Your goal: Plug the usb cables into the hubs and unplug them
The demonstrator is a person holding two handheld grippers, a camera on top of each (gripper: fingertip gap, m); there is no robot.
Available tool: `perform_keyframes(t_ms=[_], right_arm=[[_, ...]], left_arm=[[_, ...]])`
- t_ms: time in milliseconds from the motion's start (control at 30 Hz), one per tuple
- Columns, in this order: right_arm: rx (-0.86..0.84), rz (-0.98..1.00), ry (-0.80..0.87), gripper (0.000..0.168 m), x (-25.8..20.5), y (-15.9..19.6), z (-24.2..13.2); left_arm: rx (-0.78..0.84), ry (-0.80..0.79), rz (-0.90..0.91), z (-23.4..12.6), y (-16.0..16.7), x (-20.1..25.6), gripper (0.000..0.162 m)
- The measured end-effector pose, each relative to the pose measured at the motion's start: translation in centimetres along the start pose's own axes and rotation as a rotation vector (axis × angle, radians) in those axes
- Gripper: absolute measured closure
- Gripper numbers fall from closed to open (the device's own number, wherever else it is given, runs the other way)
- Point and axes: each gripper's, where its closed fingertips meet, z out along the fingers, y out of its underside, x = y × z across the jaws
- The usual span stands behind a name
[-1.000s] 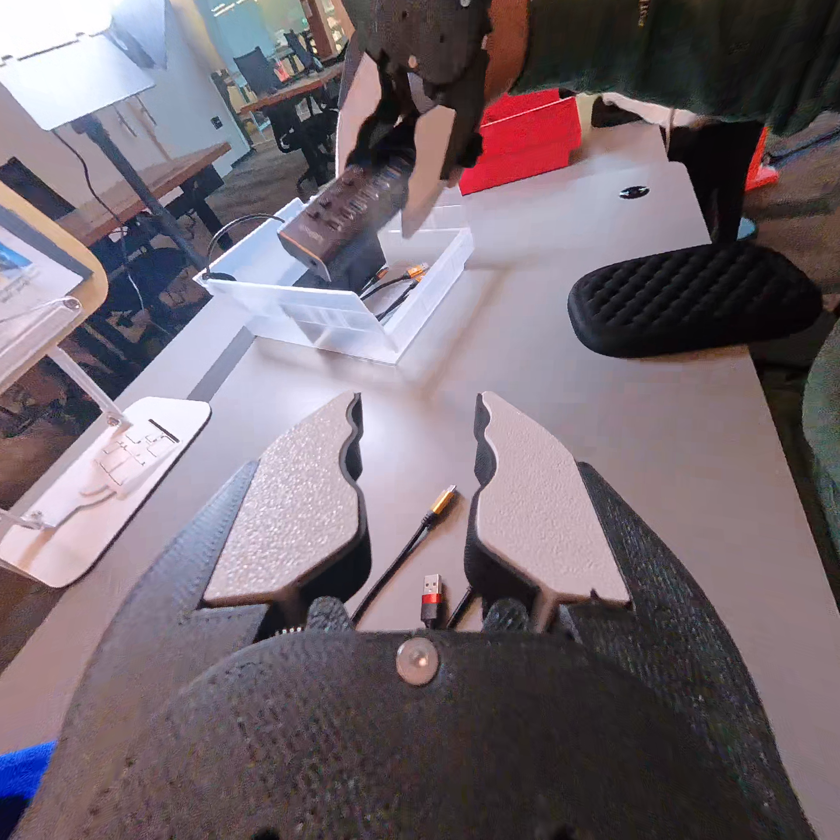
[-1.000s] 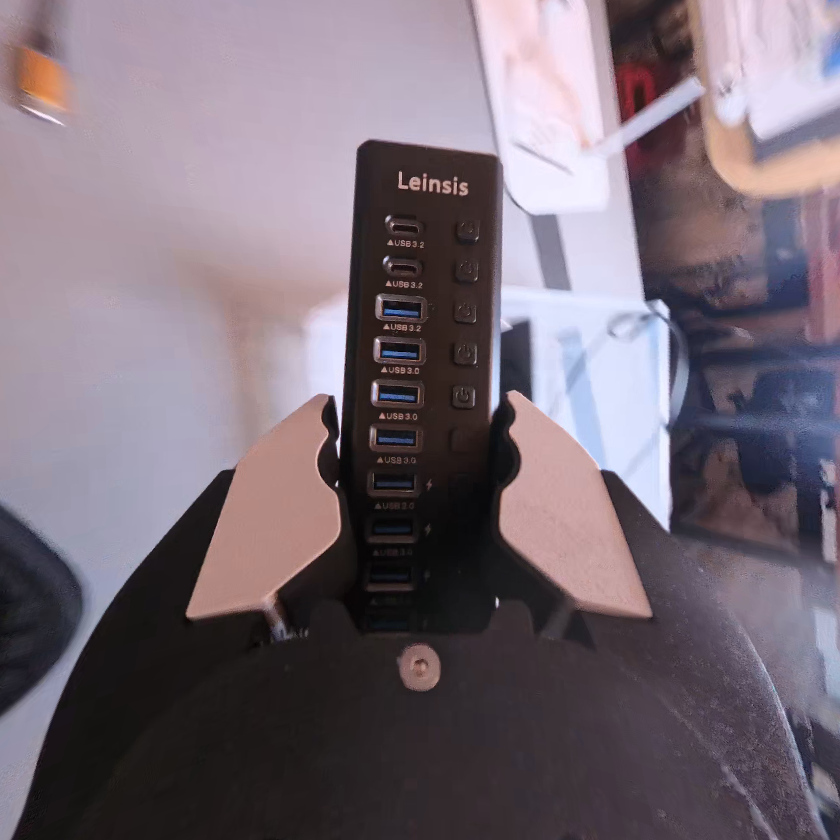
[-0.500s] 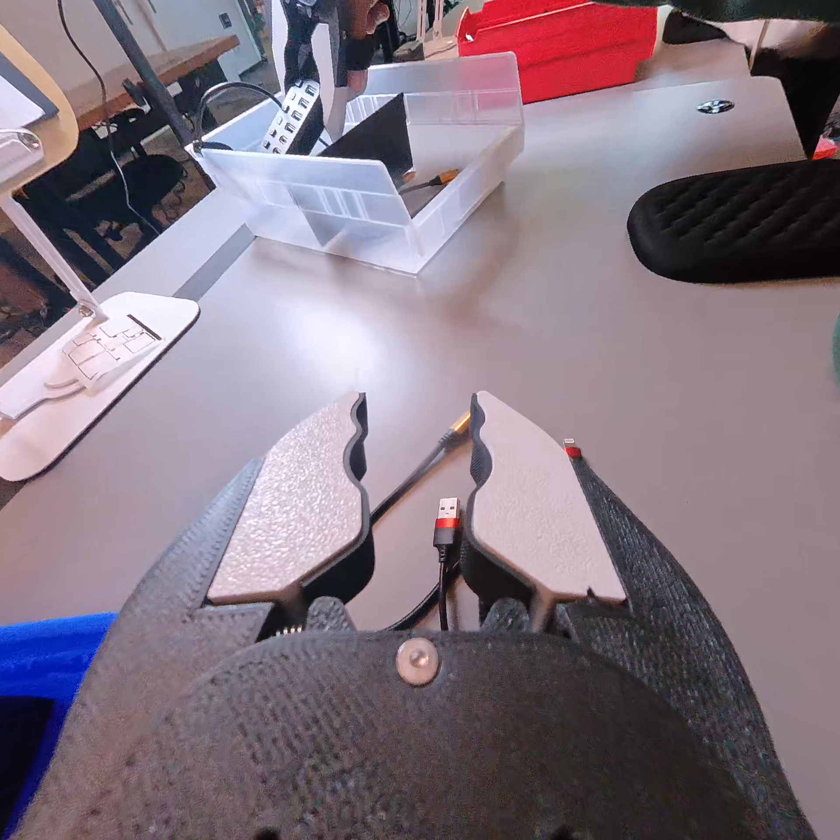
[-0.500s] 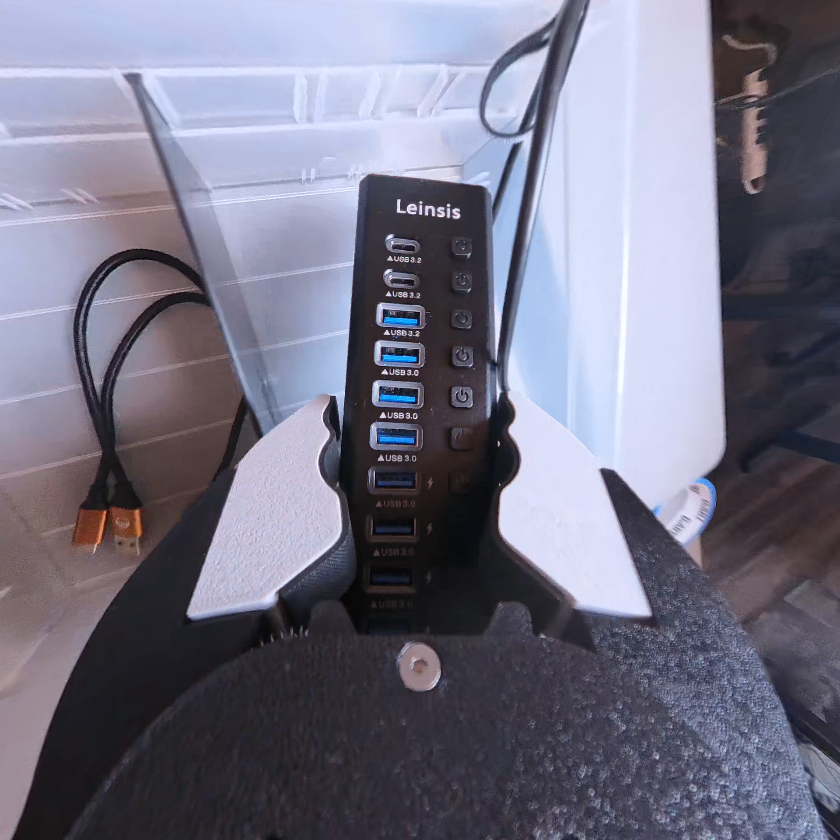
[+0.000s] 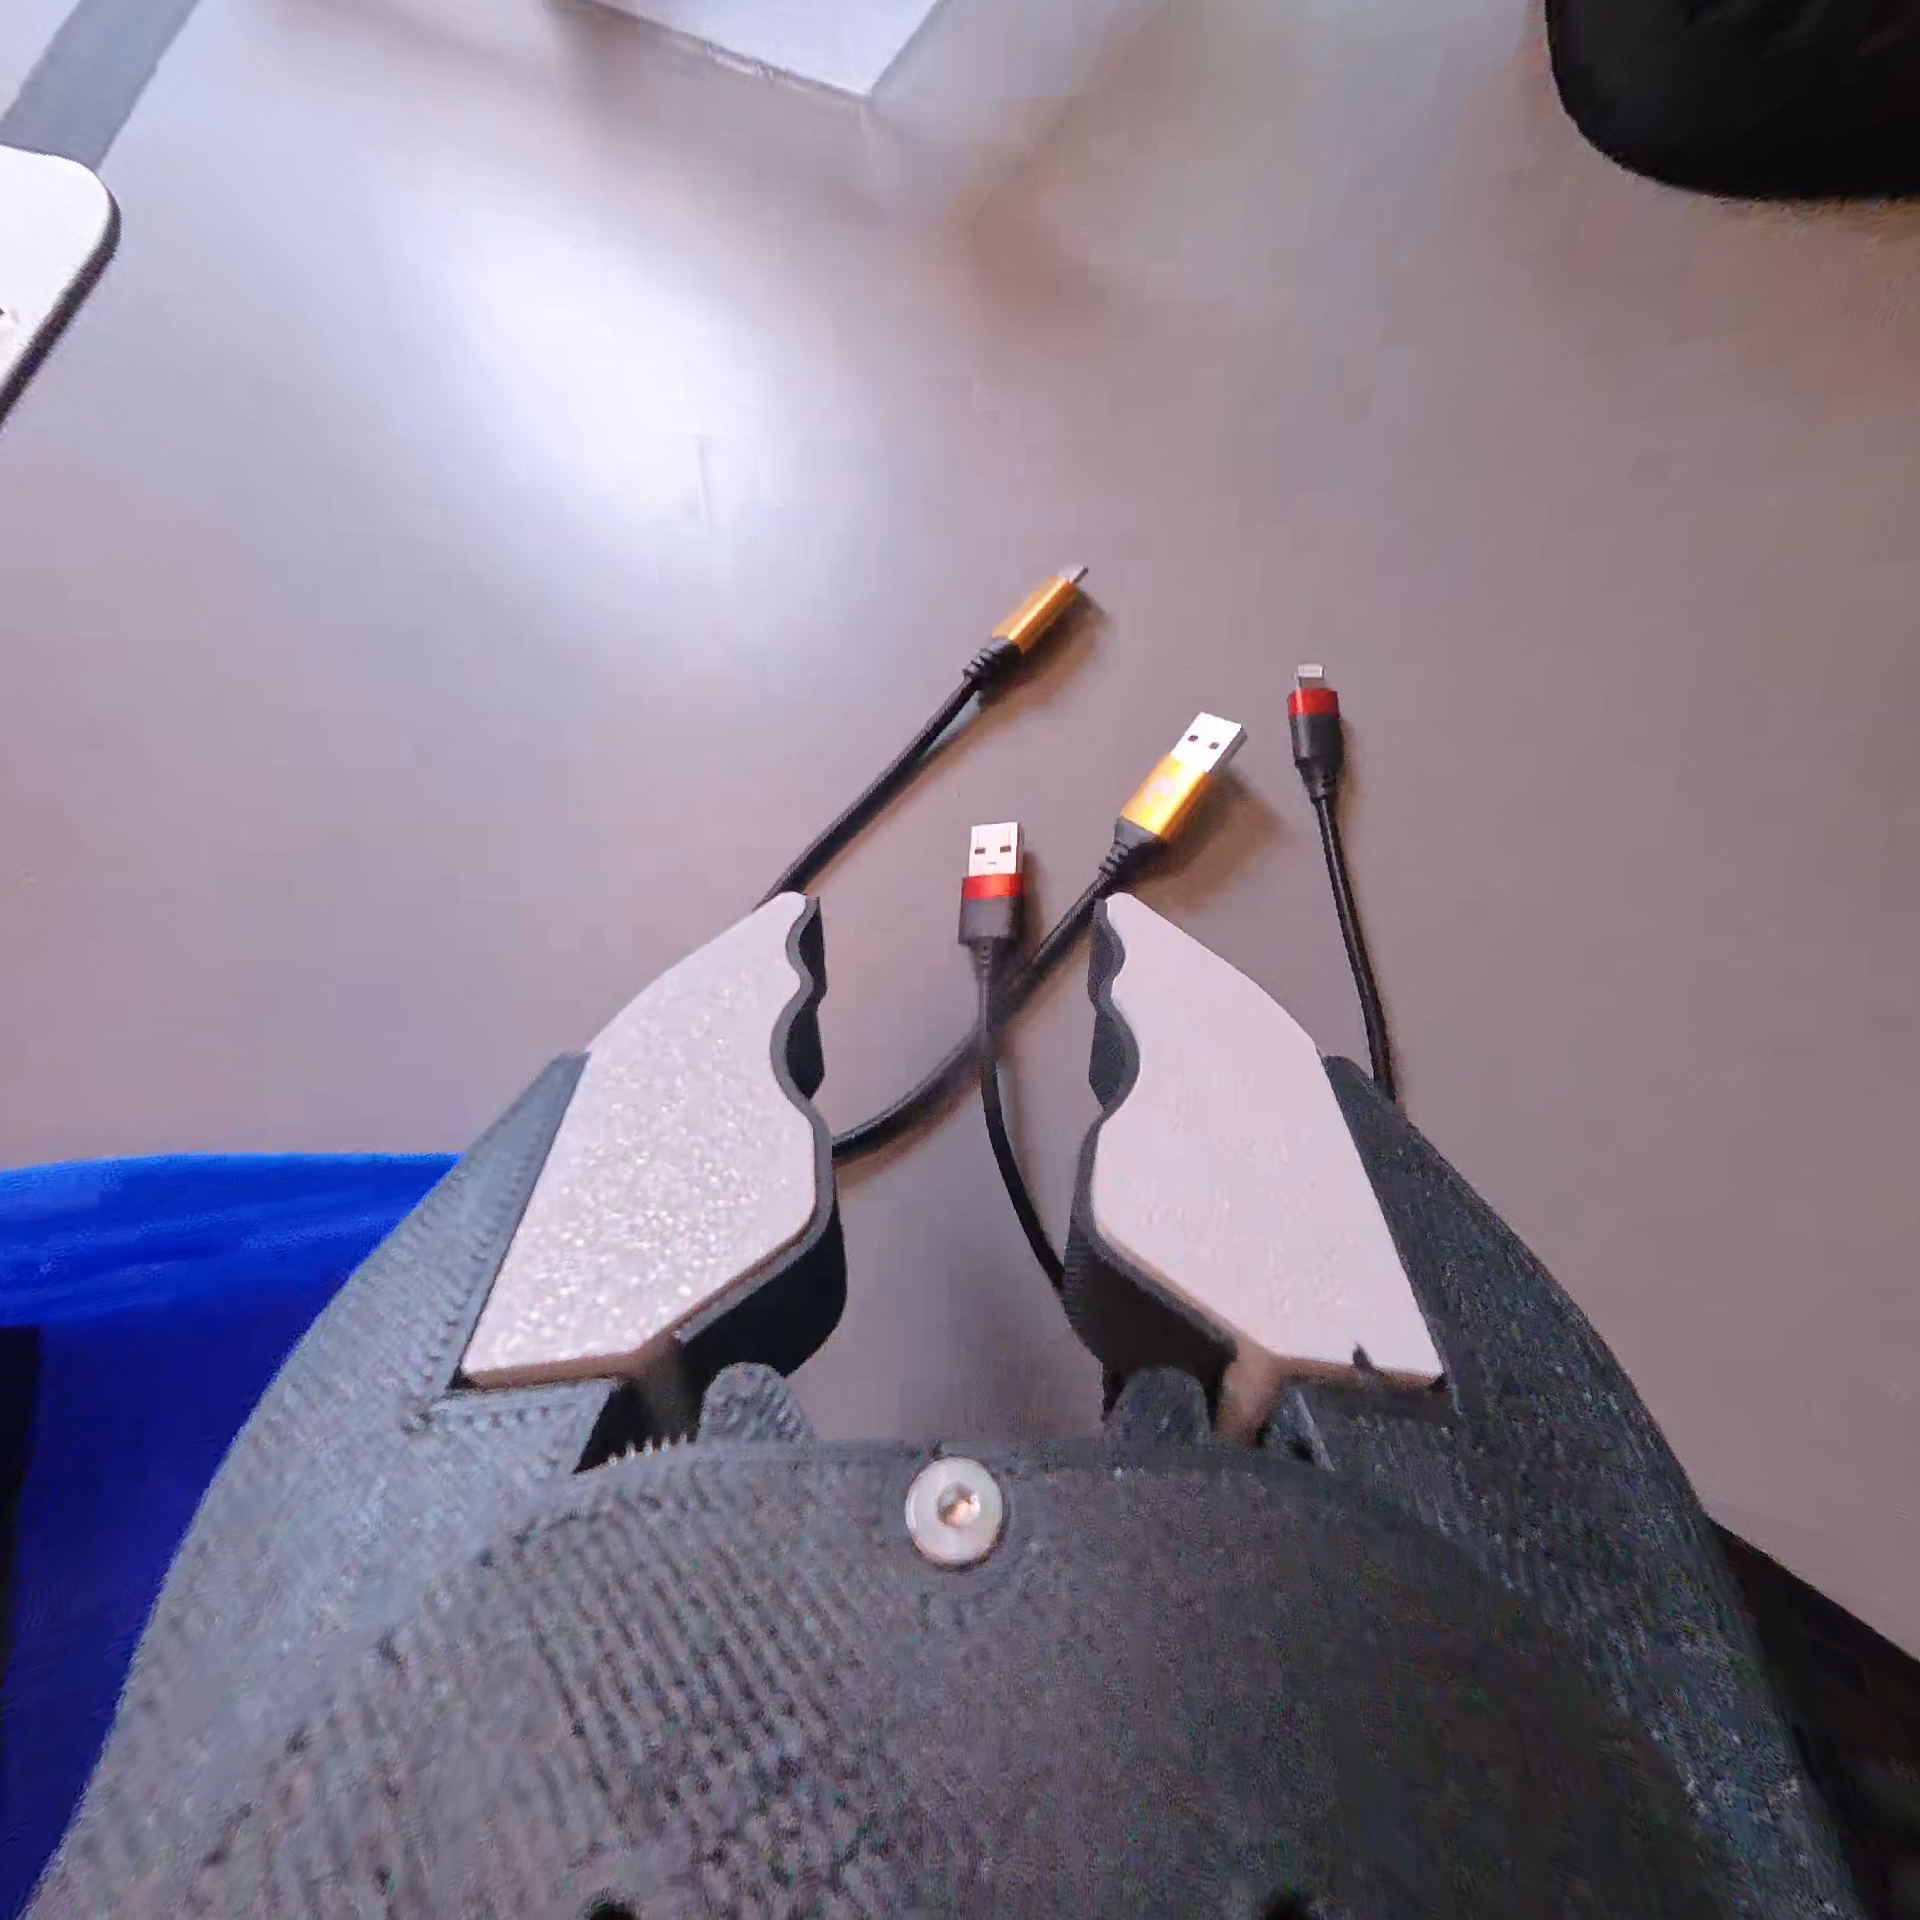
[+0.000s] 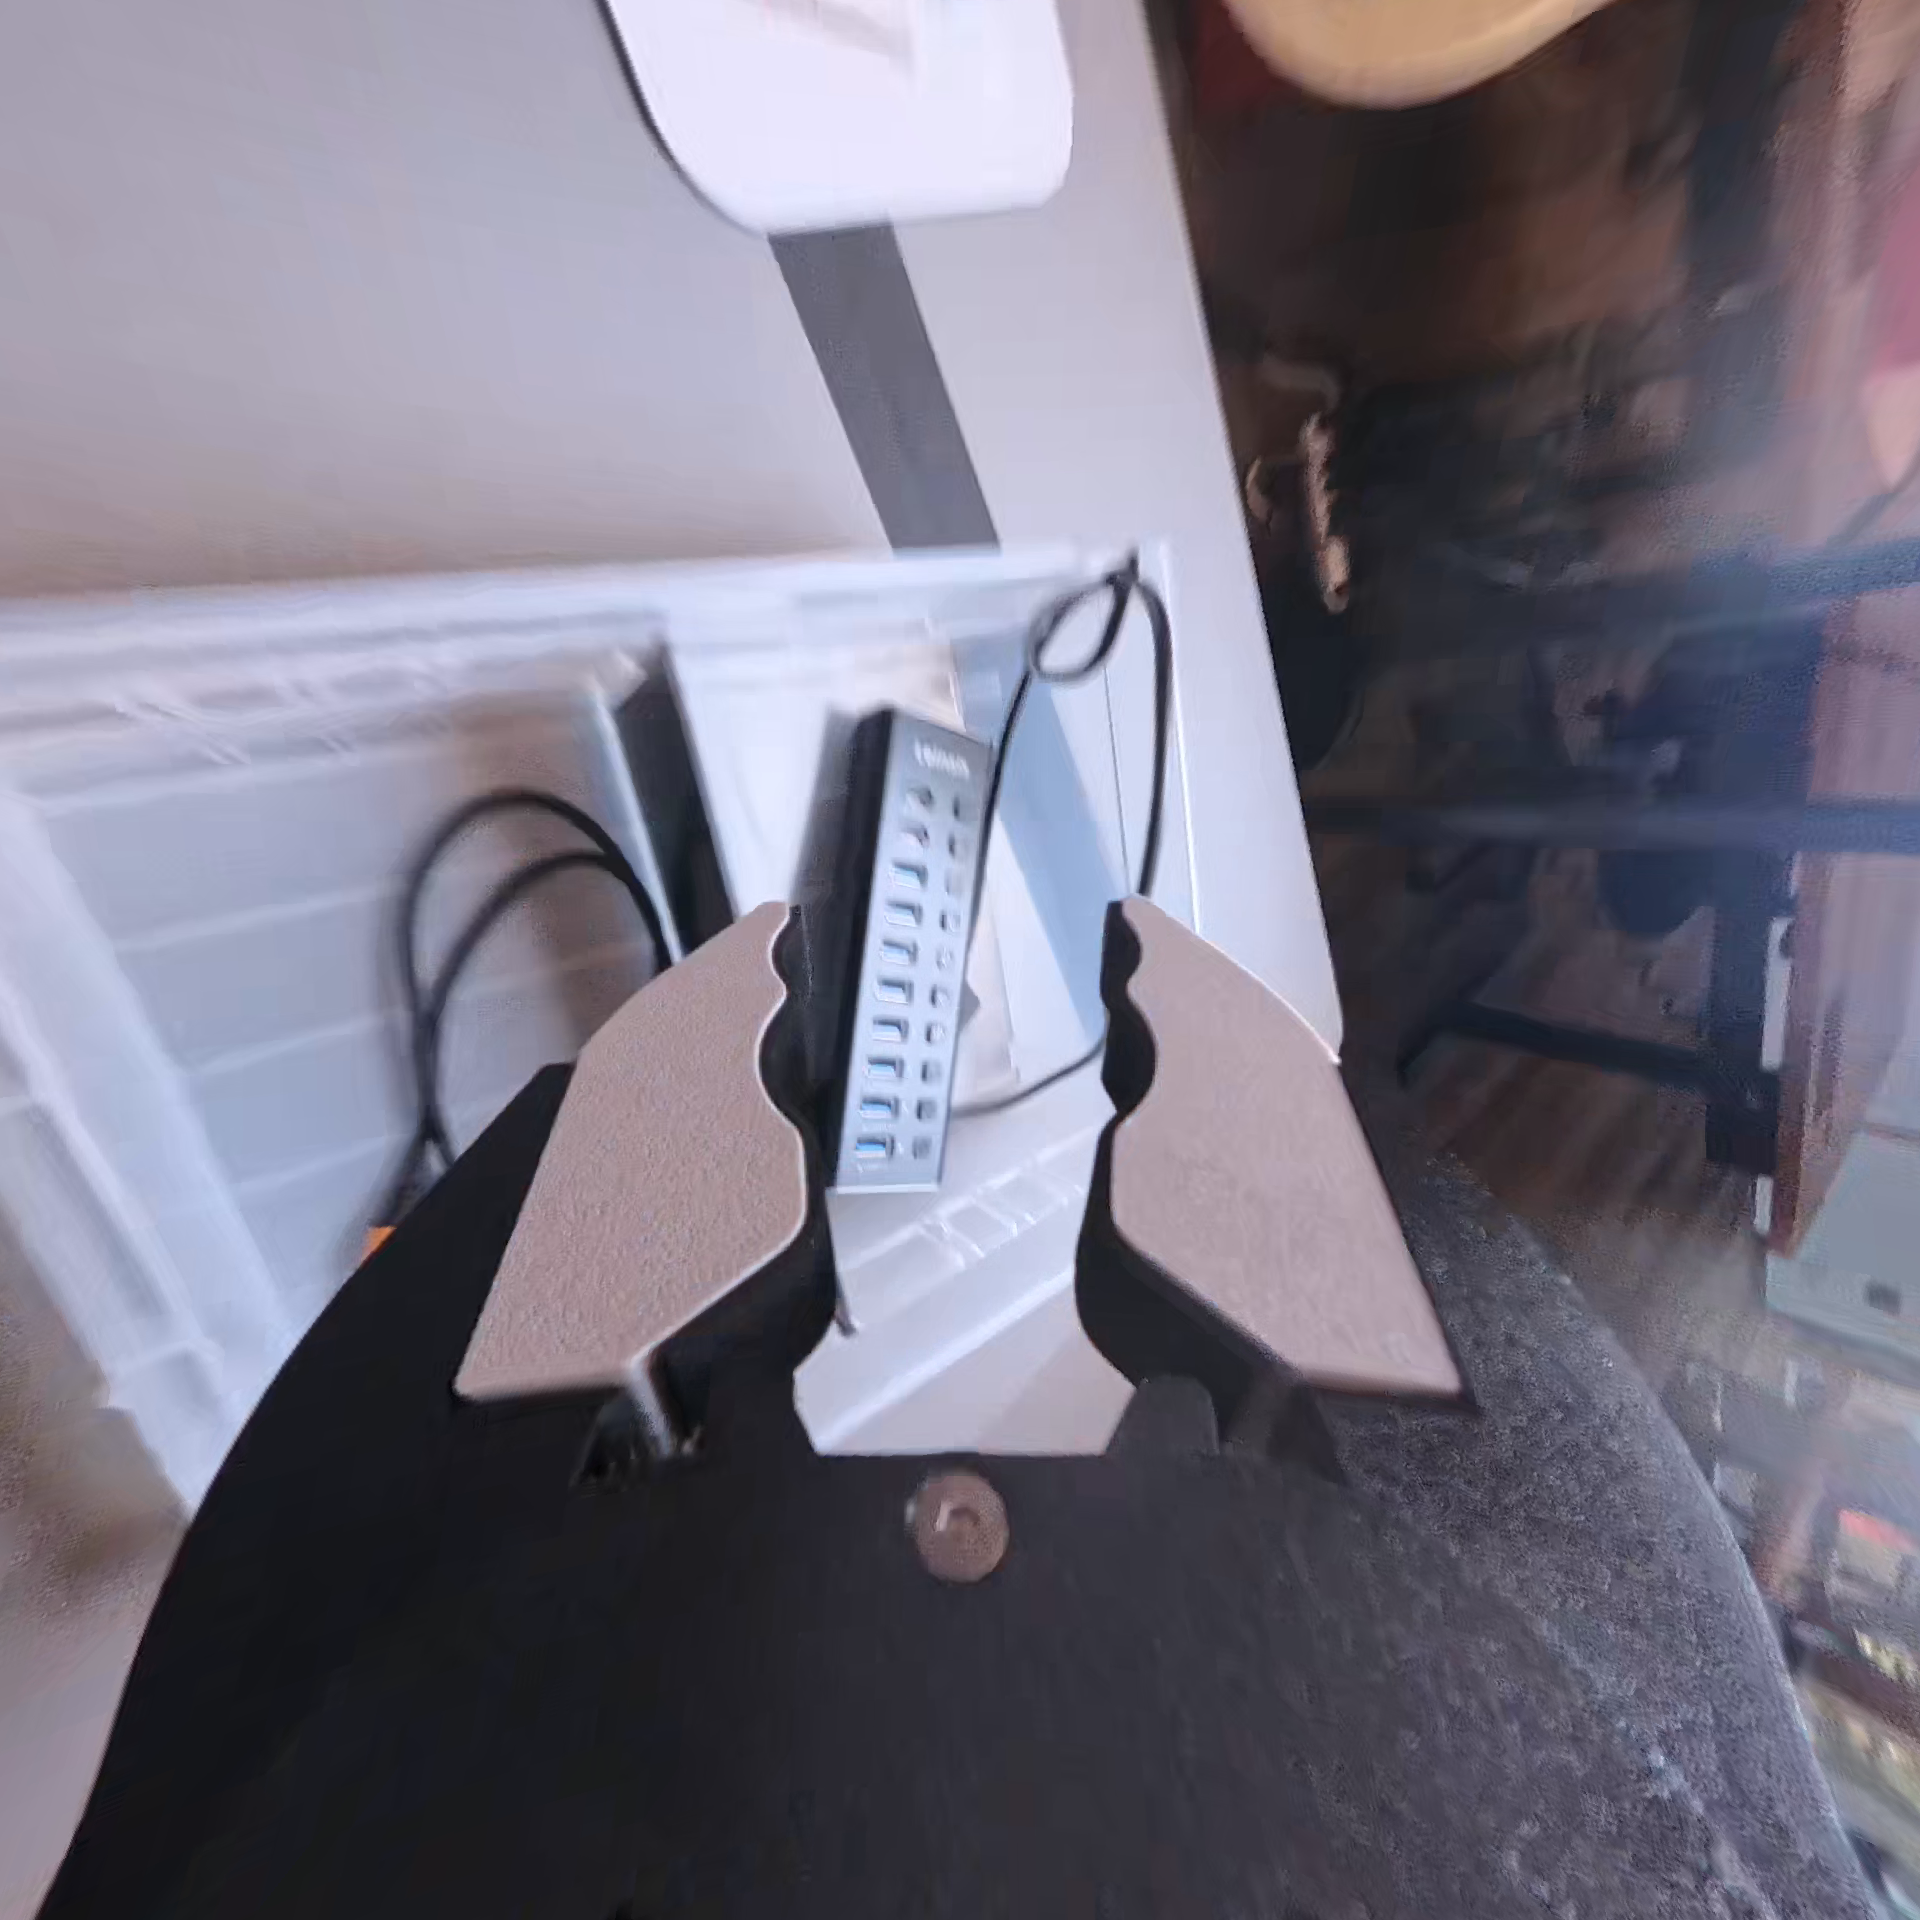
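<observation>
In the left wrist view my left gripper (image 5: pixel 954 914) is open and empty, low over the grey table (image 5: pixel 520 520). Two black cables lie under it. One has a red USB-A plug (image 5: pixel 994 868) between my fingertips and a small red plug (image 5: pixel 1313 712) to the right. The other has an orange USB-A plug (image 5: pixel 1179 784) and a small orange plug (image 5: pixel 1034 611). In the right wrist view my right gripper (image 6: pixel 951 920) is open and empty, above a black USB hub (image 6: pixel 904 966). The hub lies in the clear plastic bin (image 6: pixel 260 790) with its own thin cable (image 6: pixel 1101 790).
Another black cable (image 6: pixel 499 935) with orange plugs lies in the bin's left compartment. A white lamp base (image 6: pixel 862 104) stands beyond the bin, and shows at the left edge of the left wrist view (image 5: pixel 42 239). A black padded rest (image 5: pixel 1745 94) is at the far right. Something blue (image 5: pixel 156 1299) is near left. My right tips are about 35 cm from the black padded rest (image 5: pixel 1745 94), my left tips only 25 cm.
My right gripper let go of the hub in the bin and drew back, open. My left gripper tilted down and pulled back, so all of the cable plugs now show ahead of it.
</observation>
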Motion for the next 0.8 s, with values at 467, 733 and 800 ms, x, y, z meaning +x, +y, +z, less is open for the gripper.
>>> perform_keyframes(t_ms=[467,733,800], right_arm=[[0.359,-0.197,-0.627,0.116,-33.4,-13.3,-6.1],[0.317,-0.256,-0.647,0.125,-36.7,-11.7,-3.4],[0.303,-0.256,-0.666,0.134,-37.1,-11.1,-3.0]], left_arm=[[-0.168,0.065,0.163,3.5,1.1,3.5,0.158],[0.102,0.114,0.266,4.3,-5.3,7.0,0.14],[0.152,0.117,0.234,3.2,-5.8,6.6,0.136]])
